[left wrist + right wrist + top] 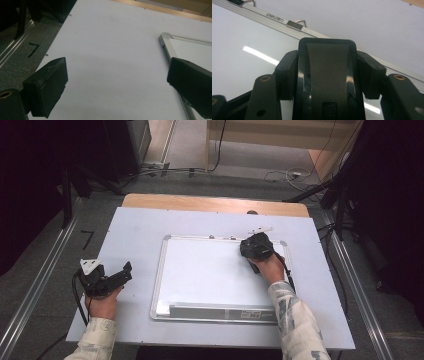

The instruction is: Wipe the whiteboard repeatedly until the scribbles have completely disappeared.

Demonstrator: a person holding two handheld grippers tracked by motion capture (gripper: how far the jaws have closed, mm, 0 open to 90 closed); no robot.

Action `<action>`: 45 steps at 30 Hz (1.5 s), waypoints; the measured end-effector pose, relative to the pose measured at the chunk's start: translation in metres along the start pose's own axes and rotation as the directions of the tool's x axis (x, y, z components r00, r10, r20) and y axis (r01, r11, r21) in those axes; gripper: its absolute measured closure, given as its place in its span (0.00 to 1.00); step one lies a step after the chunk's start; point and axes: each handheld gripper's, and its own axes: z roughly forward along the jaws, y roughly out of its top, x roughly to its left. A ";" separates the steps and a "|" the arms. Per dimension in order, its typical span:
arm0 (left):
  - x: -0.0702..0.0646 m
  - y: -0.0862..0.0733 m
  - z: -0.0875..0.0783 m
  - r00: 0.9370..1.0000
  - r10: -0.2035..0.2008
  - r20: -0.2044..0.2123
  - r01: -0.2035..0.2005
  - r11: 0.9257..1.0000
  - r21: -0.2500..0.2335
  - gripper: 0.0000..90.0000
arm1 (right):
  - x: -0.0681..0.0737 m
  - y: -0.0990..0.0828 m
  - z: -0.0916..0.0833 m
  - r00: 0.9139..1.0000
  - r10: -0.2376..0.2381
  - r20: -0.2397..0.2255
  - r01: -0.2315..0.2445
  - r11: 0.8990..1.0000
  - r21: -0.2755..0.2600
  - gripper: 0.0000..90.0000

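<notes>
On the whiteboard (200, 275), black eraser (327, 72) pinched in right hand-held gripper (256, 246), left hand-held gripper (112, 276) spread.

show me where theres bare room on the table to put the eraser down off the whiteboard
Bare pale grey tabletop lies between the silver-framed whiteboard and the left claw, plus a strip right of the frame. It is crowded at the board's far right corner, where the right claw grips the black eraser.

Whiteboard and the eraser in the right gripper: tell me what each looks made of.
Whiteboard: glossy white coated panel, since a light streak reflects off it in the right gripper view; frame looks like brushed silver metal, probably aluminium. Eraser: shiny black moulded plastic shell with a matte grey inset, gripped by the right gripper.
</notes>
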 end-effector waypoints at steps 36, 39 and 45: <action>-0.002 0.000 0.001 1.000 0.000 -0.004 0.000 1.000 0.003 0.04 | -0.037 -0.003 -0.029 0.998 0.057 0.035 -0.057 0.998 -0.025 0.43; -0.001 0.000 0.001 1.000 0.000 -0.003 0.000 1.000 0.004 0.04 | -0.037 -0.003 -0.031 0.998 0.059 0.033 -0.058 0.998 -0.029 0.43; -0.001 0.000 0.000 1.000 0.000 -0.002 0.000 1.000 0.003 0.04 | -0.036 -0.003 -0.039 0.997 0.079 0.024 -0.077 0.996 -0.046 0.43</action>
